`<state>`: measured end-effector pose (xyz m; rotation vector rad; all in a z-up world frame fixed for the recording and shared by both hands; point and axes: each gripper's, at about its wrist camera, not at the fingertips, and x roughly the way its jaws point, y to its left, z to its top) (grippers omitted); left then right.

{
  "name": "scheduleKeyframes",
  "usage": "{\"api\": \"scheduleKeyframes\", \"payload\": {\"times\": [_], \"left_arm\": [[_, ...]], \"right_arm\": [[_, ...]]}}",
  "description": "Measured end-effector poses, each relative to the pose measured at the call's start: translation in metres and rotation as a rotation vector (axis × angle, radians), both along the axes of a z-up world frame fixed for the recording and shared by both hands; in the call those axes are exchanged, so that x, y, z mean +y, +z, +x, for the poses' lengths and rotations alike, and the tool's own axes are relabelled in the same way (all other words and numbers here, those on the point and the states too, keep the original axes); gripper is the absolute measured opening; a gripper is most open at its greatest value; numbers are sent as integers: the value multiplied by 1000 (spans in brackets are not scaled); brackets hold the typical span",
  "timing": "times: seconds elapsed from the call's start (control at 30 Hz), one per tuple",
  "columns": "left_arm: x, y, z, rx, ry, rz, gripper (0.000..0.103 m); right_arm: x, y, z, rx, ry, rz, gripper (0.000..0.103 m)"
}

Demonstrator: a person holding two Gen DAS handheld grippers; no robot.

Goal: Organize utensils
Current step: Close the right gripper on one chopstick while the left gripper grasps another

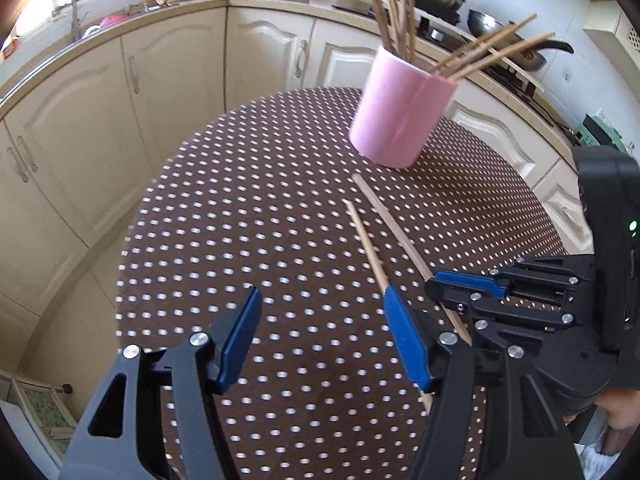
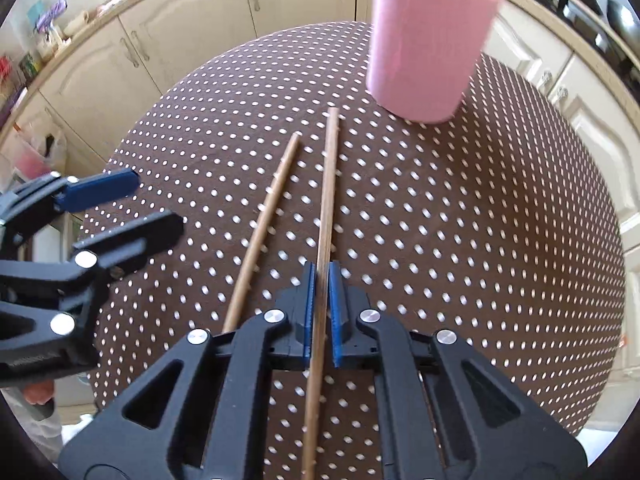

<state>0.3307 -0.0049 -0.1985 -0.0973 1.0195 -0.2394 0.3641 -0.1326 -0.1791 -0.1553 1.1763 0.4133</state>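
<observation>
Right wrist view: right claw (image 2: 320, 280) clamped on one chopstick (image 2: 327, 200); second chopstick (image 2: 264, 224) just left, on table (image 2: 480, 240). Left claw (image 1: 320, 336) apart, holding nothing.

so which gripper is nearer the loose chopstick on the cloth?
Left. The left gripper hangs open with the loose chopstick by its right finger. The right gripper is beside it, shut on the other chopstick.

Tabletop (image 1: 280, 208): round, brown cloth with white dots. Pink cup (image 1: 400, 112) stands at far side, holding wooden chopsticks. Two loose chopsticks lie on cloth near cup: thinner one (image 2: 264, 220), thicker one (image 2: 326, 200) just beside it, converging slightly toward cup.
</observation>
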Motion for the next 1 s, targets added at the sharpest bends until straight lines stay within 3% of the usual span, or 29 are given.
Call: {"api": "scheduleKeyframes", "payload": {"times": [0.27,0.47,0.57,0.73,0.87,1.0], "left_arm": [[-39,-18,14,76,-48,54,63],[-59,-20,20,63,-49,142,62],[-71,-23,19,32,-56,231,50],[-77,-21,24,22,-61,228,40],[-71,-21,27,22,-51,224,17],[-60,-20,25,28,-51,222,12]], "right_arm": [[-46,-1,-8,42,-7,71,7],[-56,-6,-21,44,4,82,7],[-55,-7,-25,49,5,94,7],[-50,-7,-13,53,11,89,7],[-44,-4,-2,53,11,86,7],[-34,-1,10,48,19,56,7]]}}
